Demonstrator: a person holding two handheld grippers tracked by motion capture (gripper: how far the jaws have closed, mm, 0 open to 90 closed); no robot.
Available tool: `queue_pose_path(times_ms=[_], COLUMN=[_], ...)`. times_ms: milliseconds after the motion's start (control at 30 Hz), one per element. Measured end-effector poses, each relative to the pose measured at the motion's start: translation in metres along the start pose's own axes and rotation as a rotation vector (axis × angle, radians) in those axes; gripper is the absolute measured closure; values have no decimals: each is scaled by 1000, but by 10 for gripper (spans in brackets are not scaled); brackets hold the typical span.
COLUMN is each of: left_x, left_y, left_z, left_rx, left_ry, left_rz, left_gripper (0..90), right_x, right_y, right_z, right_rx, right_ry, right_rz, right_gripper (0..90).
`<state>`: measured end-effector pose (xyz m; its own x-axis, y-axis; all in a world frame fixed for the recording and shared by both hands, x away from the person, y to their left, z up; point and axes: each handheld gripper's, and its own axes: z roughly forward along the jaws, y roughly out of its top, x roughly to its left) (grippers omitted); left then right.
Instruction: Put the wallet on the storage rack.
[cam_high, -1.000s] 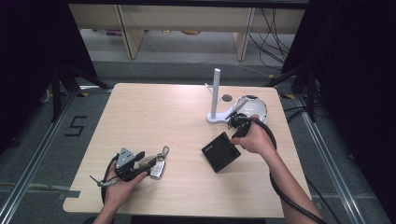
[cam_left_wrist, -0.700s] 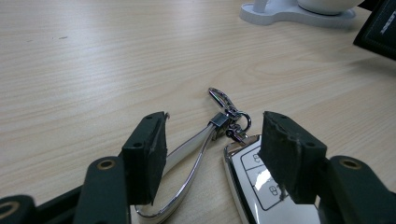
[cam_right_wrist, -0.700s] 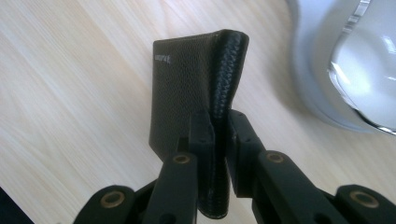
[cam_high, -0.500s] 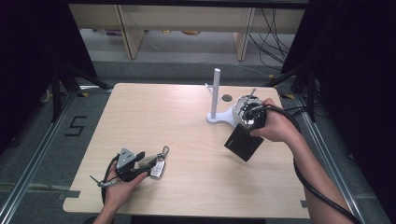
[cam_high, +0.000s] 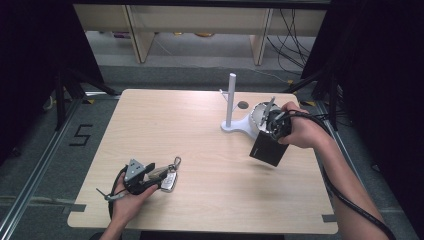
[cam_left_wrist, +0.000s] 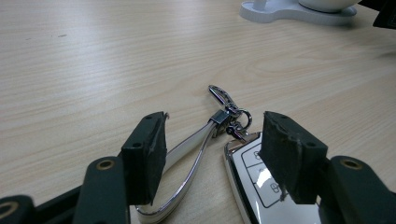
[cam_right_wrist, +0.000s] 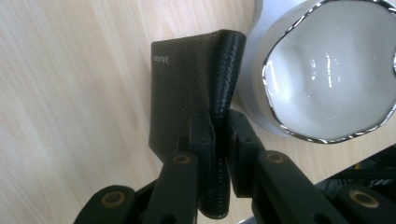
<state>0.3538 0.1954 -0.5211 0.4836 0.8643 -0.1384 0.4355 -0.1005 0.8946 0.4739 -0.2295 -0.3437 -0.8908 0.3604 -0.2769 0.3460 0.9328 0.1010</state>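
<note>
Now pinching a black leather wallet (cam_right_wrist: 196, 88) by its spine with the right gripper (cam_right_wrist: 218, 135), fingers pressed tight, wallet hanging off the bench (cam_high: 200, 120), long axis pointing down, just beside the white bowl (cam_right_wrist: 327, 65). Resting left gripper (cam_left_wrist: 212, 154) low, fingers spread around the car key fob (cam_left_wrist: 254, 182) and strap.

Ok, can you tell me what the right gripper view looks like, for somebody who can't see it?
The right claw is shut on the spine edge of a black leather wallet, holding it above a pale wooden table. Just beside the wallet is a shiny white bowl with a thin silver rim.
</note>
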Motion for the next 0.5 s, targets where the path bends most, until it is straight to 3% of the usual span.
queue_pose_path(times_ms=[33,67,167,200,233,300,467,500], left_x=[0,0,0,0,0,0,0,1], left_y=[0,0,0,0,0,0,-1,-1], left_z=[0,0,0,0,0,0,0,0], left_rx=[0,0,0,1,2,2,0,-2], left_ry=[1,1,1,1,1,0,0,-4], left_rz=[0,-1,0,0,0,1,-2,-2], left_gripper=[400,400,400,400,400,400,400,400], right_x=[-4,-6,-10,-9,-14,-17,-25,-29], right_y=[0,0,0,0,0,1,2,2], right_z=[1,0,-4,-7,-7,-13,-24,-26], right_rx=[-7,-5,-9,-3,-20,-19,-61,-74], right_ry=[-6,-9,-43,-53,-56,-75,-156,-182], right_rz=[-39,-47,-59,-25,-67,-51,-63,-96], right_gripper=[829,829,829,829,829,829,830,830])
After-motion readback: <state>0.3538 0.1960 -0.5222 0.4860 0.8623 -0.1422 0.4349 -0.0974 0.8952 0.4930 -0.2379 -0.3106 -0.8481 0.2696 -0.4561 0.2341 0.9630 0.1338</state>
